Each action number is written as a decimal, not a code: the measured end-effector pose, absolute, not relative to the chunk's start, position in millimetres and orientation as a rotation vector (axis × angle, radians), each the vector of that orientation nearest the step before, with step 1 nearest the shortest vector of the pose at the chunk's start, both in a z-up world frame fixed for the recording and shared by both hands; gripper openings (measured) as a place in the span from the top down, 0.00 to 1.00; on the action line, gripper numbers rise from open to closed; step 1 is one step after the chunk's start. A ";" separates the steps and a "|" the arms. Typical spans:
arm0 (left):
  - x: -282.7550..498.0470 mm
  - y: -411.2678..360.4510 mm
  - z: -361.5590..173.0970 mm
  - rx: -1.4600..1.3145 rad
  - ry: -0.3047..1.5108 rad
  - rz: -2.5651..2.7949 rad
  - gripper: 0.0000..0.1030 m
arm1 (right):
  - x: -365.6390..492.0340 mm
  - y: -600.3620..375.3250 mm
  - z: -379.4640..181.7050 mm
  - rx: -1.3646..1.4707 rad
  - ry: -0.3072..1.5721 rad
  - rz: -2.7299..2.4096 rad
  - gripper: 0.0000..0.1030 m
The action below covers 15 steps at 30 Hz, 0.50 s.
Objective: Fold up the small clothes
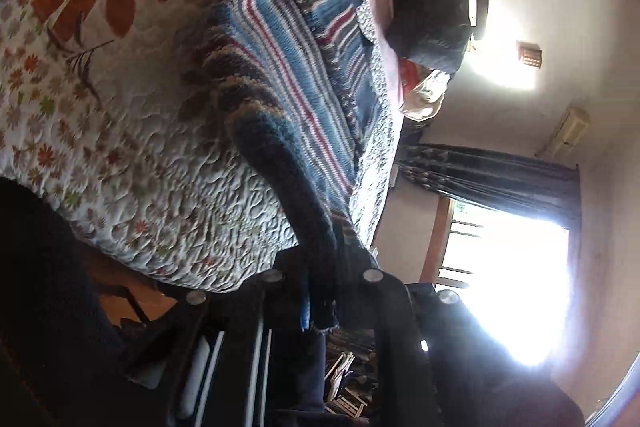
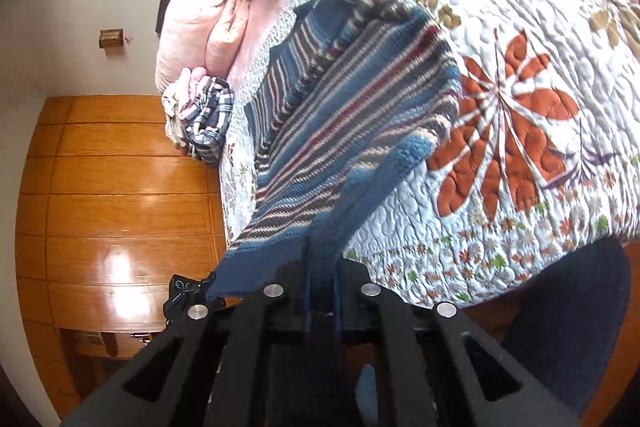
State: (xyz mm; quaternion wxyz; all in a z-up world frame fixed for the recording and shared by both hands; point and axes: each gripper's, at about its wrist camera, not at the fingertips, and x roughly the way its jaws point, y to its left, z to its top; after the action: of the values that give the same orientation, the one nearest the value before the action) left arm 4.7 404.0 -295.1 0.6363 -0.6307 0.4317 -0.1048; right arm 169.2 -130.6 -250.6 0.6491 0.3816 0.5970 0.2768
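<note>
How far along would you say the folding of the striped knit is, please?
Early. One part of the striped knit already lies doubled on the quilt. The left gripper and right gripper each pinch its edge. Remaining: the lifted fold and the clothes pile.

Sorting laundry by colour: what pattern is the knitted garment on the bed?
The striped knitted sweater has blue, white, grey and maroon stripes; clearest in the right wrist view.

A bed [image 2: 500, 7] with a white floral quilt carries a striped knit sweater [image 2: 352, 115], spread near one edge. At the far end lie a pink pillow [image 2: 200, 31] and a small pile of clothes [image 2: 204, 115].
</note>
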 end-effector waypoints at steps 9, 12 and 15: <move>86.7 430.8 -276.7 -1.479 0.944 -0.269 0.93 | 257.5 -114.6 -226.1 0.827 1.317 0.619 0.93; 120.5 444.8 -286.0 -1.497 0.954 -0.249 0.93 | 294.8 -103.3 -231.6 0.802 1.327 0.603 0.93; 158.1 456.8 -300.4 -1.516 0.974 -0.217 0.93 | 332.9 -90.8 -245.8 0.790 1.348 0.575 0.93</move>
State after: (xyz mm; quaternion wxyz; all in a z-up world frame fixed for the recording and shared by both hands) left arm 158.1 456.8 -300.4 0.6156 -0.6582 0.4229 -0.0943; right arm 332.9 -90.8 -245.8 0.6731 0.3509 0.5988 0.2556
